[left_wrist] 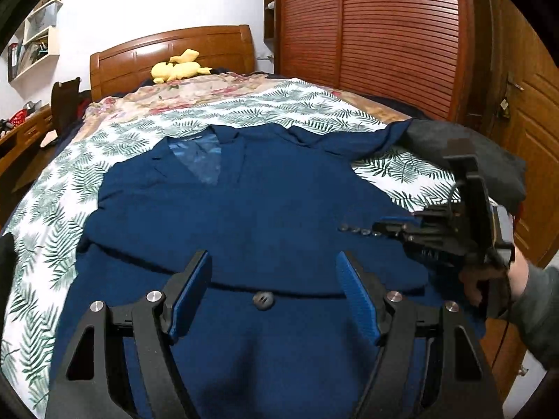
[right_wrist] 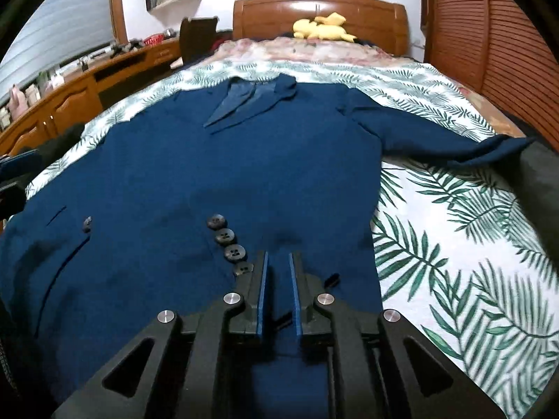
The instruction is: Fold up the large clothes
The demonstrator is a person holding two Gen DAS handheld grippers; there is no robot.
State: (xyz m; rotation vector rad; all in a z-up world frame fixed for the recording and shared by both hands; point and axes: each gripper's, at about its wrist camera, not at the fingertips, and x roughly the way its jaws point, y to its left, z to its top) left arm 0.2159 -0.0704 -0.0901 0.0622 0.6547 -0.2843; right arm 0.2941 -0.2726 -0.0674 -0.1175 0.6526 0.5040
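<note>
A navy blue suit jacket (left_wrist: 244,202) lies face up on the bed, collar toward the headboard; it also shows in the right wrist view (right_wrist: 216,174). Its left sleeve is folded across the front, cuff buttons (right_wrist: 227,241) showing. Its other sleeve (right_wrist: 454,146) stretches out to the right. My left gripper (left_wrist: 274,262) is open above the jacket's lower front, near a front button (left_wrist: 262,301). My right gripper (right_wrist: 278,258) has its jaws nearly closed on the folded sleeve's cuff beside the buttons; it shows from the side in the left wrist view (left_wrist: 379,226).
The leaf-print sheet (right_wrist: 454,244) covers the bed. A dark grey garment (left_wrist: 471,153) lies at the right edge. A yellow plush toy (left_wrist: 180,68) sits by the wooden headboard (left_wrist: 174,52). A wardrobe (left_wrist: 384,35) stands right, a wooden desk (right_wrist: 70,87) left.
</note>
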